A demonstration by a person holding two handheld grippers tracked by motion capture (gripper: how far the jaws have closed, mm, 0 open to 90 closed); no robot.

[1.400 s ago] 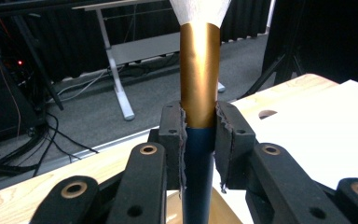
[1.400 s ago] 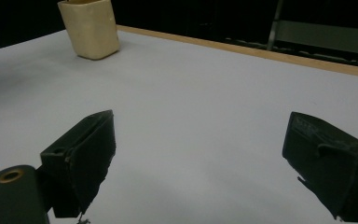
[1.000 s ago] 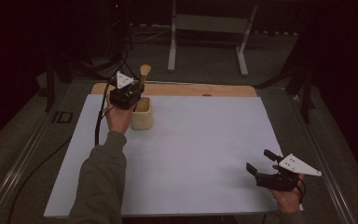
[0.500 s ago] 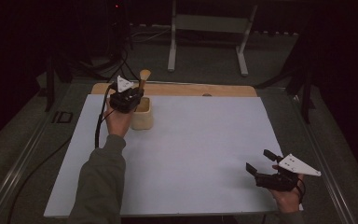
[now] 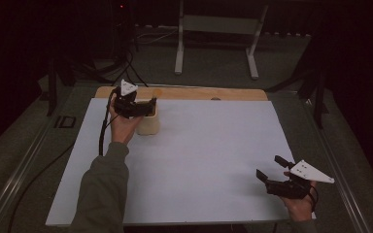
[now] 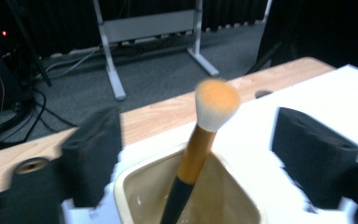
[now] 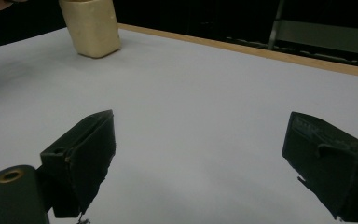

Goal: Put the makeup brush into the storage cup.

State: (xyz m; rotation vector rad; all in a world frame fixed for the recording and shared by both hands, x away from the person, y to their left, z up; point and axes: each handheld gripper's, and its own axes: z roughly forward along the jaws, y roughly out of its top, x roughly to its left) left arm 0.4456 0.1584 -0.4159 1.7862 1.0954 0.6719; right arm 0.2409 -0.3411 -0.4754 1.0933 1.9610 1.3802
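A makeup brush [image 6: 216, 100] with orange bristles and an orange-and-black handle stands leaning in a cream square cup [image 6: 140, 186]. My left gripper [image 6: 196, 119] is open, one jaw on each side of the brush and not touching it. In the high view the left gripper [image 5: 147, 107] hovers over the cup [image 5: 148, 125] at the mat's far left, and the brush tip [image 5: 158, 91] pokes up behind it. My right gripper [image 5: 268, 166] rests open at the near right, with nothing between its jaws. The right gripper [image 7: 200, 119] looks across the mat at the cup [image 7: 91, 28].
A white mat [image 5: 204, 150] covers the wooden table [image 5: 199, 93]. A metal stand [image 5: 216, 29] is on the floor beyond the far edge, and cables [image 5: 126, 63] lie at the far left. A small dark item [image 5: 67, 121] sits left of the mat.
The left gripper has opened and let go of the brush, which has dropped lower into the cup. The right gripper has not moved.
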